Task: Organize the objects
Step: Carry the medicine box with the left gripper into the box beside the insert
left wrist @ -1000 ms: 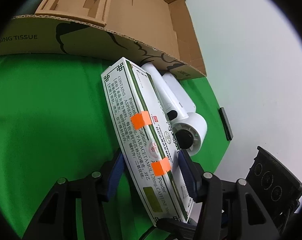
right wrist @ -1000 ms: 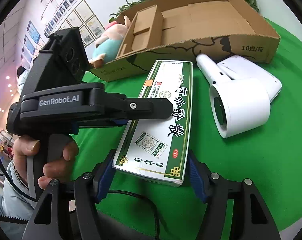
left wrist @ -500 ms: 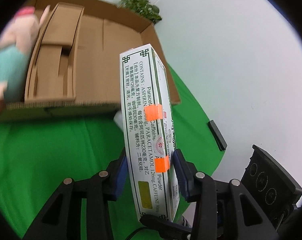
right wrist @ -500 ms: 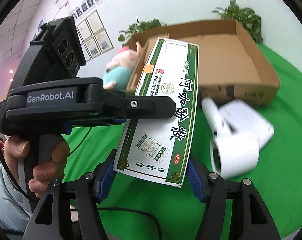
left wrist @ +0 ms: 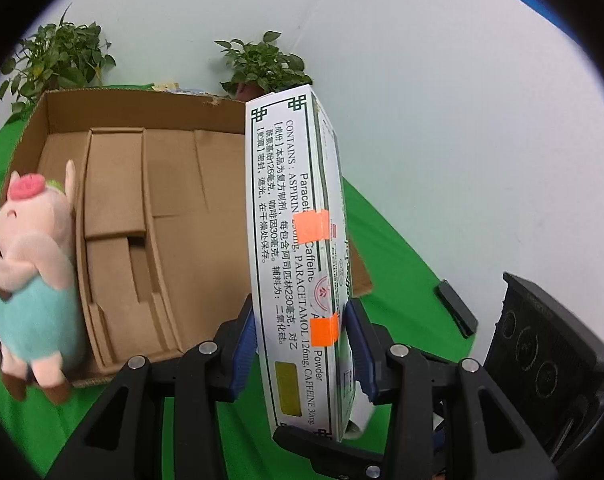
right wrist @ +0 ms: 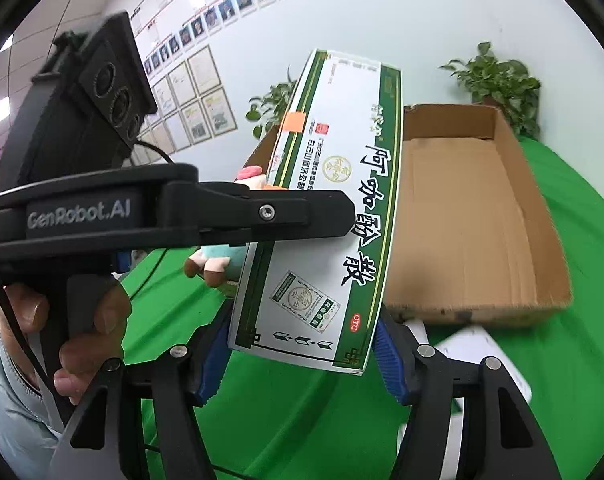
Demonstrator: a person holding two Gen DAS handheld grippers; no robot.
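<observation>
Lifted clear of the green cloth [left wrist: 30,168] since a second before, the medicine box [left wrist: 290,240] was now up in the air in front of the cardboard box [left wrist: 182,208], where earlier it had lain flat beside the white hair dryer [right wrist: 481,356]. At far left in the left wrist view, a plush pig [left wrist: 34,272] in a teal outfit leaned against the cardboard box's near left corner. The carton's interior held only folded cardboard inserts, and two potted plants [left wrist: 58,56] stood behind its back wall. Next came the left gripper [left wrist: 300,344], its blue pads pressed against the two broad faces of the medicine box near its lower end, so the jaws were narrow and clamped on it. The medicine box stood on edge, nearly upright, its printed side panel with two orange stickers [left wrist: 311,226] facing the camera. Farther right, a small black slab [left wrist: 455,308] lay at the cloth's edge.

In the right wrist view, a hand [right wrist: 62,336] at left gripped the left tool's handle. The right gripper [right wrist: 302,356] sat with its jaws wide, flanking the medicine box's lower end; whether its pads touched the carton could not be told. The hair dryer lay on the cloth at lower right.
</observation>
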